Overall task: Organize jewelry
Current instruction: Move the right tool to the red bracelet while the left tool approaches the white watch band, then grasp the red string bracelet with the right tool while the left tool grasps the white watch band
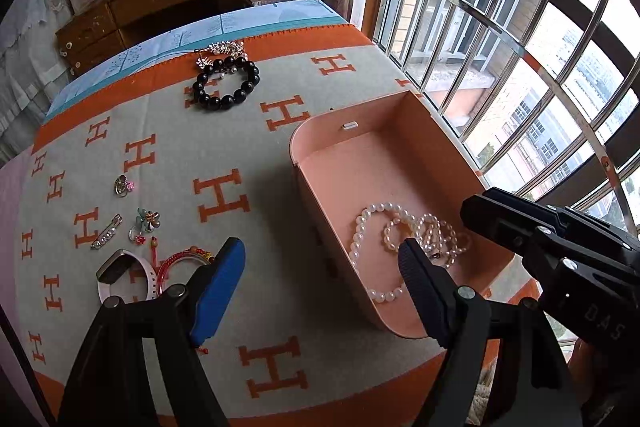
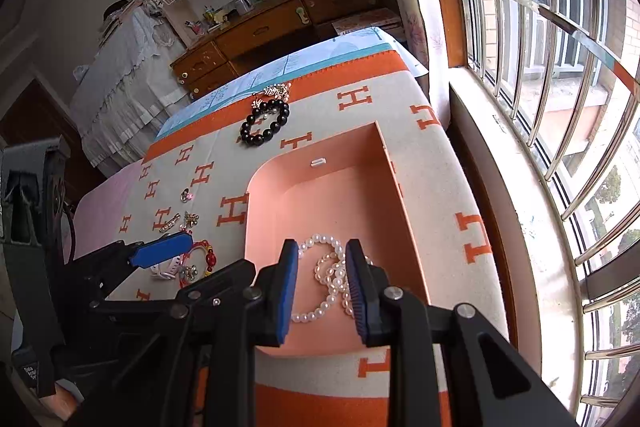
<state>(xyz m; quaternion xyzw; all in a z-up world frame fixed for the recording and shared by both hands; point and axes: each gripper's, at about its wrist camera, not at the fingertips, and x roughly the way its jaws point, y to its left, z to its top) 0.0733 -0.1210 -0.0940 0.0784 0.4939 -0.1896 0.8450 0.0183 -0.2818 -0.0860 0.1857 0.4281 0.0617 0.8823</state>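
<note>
The black left gripper with blue-padded fingers [image 1: 320, 263] is spread wide — one pad [image 1: 219, 291] toward 9 o'clock, the dark ribbed one [image 1: 420, 283] toward 3 o'clock, nothing between them. At its 3 o'clock side, the black right gripper with blue rubber pads [image 2: 322, 287] points forward and slightly downward, its jaws parted to a narrower gap and gripping nothing — both fingers [image 2: 286, 291] stand upright and roughly parallel. The two tools hover close beside each other.
</note>
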